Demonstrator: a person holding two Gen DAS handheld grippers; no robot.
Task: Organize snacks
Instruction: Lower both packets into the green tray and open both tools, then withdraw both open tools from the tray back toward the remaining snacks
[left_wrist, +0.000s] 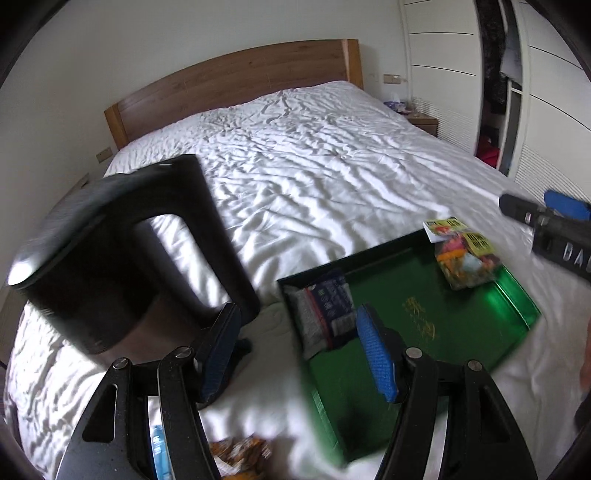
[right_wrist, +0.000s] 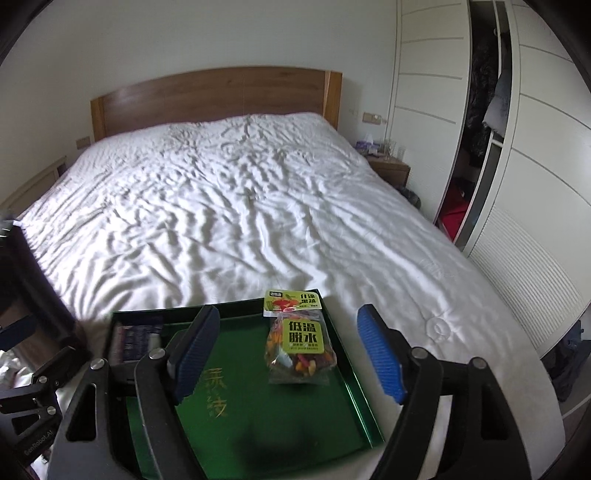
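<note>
A green tray (left_wrist: 406, 288) (right_wrist: 277, 406) lies on the white bed. In its far right corner rests a clear bag of colourful dried snacks (left_wrist: 465, 258) (right_wrist: 299, 347) with a yellow-green label. A dark blue packet (left_wrist: 328, 306) (right_wrist: 136, 336) lies at the tray's left end. My right gripper (right_wrist: 288, 309) hovers open above the tray, jaws wide, with the snack bag lying free below them. One of its fingers (left_wrist: 565, 205) shows at the right edge of the left wrist view. My left gripper (left_wrist: 297, 312) is open over the tray's left rim, with nothing between its pads.
A tall black object (left_wrist: 110, 251) (right_wrist: 40, 280) with an arched opening stands left of the tray. An orange snack bag (left_wrist: 240, 450) lies on the sheet near the left gripper. The wrinkled bed (right_wrist: 240, 206) stretches beyond, with a nightstand (right_wrist: 388, 170) and wardrobe (right_wrist: 476, 147) at right.
</note>
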